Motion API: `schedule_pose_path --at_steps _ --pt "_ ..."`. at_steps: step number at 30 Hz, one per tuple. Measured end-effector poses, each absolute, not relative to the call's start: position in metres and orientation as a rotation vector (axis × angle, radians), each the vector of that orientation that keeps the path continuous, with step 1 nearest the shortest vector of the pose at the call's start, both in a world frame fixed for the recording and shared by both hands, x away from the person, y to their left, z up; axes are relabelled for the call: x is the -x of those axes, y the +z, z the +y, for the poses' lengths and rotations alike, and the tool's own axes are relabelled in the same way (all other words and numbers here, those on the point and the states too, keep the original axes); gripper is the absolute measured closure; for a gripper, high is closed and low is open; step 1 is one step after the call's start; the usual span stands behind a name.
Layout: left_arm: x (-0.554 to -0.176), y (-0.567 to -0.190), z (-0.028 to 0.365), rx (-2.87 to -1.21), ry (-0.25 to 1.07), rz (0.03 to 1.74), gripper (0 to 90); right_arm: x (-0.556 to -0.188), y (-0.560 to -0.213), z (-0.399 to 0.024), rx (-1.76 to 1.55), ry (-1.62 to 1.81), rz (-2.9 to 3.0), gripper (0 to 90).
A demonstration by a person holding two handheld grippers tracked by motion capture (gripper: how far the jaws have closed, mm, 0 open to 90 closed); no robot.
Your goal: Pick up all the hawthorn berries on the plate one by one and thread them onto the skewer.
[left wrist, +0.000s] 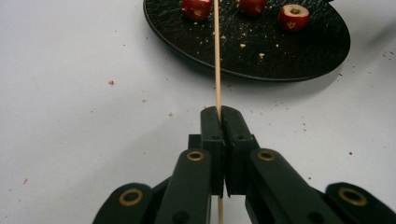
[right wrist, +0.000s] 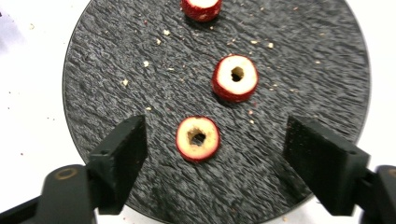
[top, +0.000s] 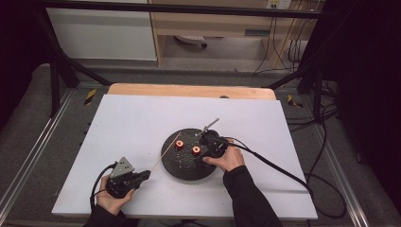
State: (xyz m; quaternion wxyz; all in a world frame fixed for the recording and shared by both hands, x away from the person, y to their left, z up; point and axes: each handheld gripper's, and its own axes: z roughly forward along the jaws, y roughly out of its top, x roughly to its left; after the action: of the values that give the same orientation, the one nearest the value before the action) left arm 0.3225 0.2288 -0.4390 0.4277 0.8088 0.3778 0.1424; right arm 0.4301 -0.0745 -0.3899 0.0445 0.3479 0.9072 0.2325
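Note:
A round black slate plate [top: 187,169] lies mid-table with red-skinned fruit slices [top: 179,144] on it, each cored with a hole. My left gripper [top: 146,175] rests at the near left, shut on a thin wooden skewer [top: 165,152] whose tip points over the plate's left rim. In the left gripper view the skewer [left wrist: 216,56] runs straight out between the closed pads [left wrist: 211,123] toward the plate [left wrist: 299,51]. My right gripper [right wrist: 219,137] hovers open over the plate [right wrist: 116,70]. One slice [right wrist: 197,138] lies between its fingers [right wrist: 126,140], untouched; a second slice [right wrist: 235,77] and a third slice [right wrist: 201,8] lie beyond.
A white sheet [top: 142,118] covers the table, with a wooden edge [top: 189,90] at the far side. Crumbs dot the sheet and plate. A black cable [top: 283,172] trails right from the right gripper. Dark frame legs and cabinets stand beyond the table.

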Motion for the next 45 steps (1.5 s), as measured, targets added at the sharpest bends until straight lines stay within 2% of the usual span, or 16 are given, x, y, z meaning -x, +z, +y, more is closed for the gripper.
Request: schedule_pose_path --at_steps 9,12,20,34,45 --pt "-0.322 -0.439 0.228 -2.023 0.355 0.942 88.2 -0.437 -0.397 -0.067 -1.115 0.630 2.832 37.5" --pt "-0.323 -0.439 0.228 -2.027 0.355 0.942 88.2 -0.438 -0.400 -0.066 -1.130 0.621 2.841 43.9" --pt "-0.322 -0.439 0.227 -2.029 0.356 0.940 88.2 -0.440 -0.404 -0.064 -1.158 0.610 2.873 51.5" --pt "-0.322 -0.440 0.227 -2.032 0.353 0.939 88.2 -0.445 -0.409 -0.063 -1.194 0.569 2.905 61.3" --pt "-0.322 -0.439 0.227 -2.028 0.358 0.937 88.2 -0.443 -0.403 -0.065 -1.235 0.620 2.881 62.0"
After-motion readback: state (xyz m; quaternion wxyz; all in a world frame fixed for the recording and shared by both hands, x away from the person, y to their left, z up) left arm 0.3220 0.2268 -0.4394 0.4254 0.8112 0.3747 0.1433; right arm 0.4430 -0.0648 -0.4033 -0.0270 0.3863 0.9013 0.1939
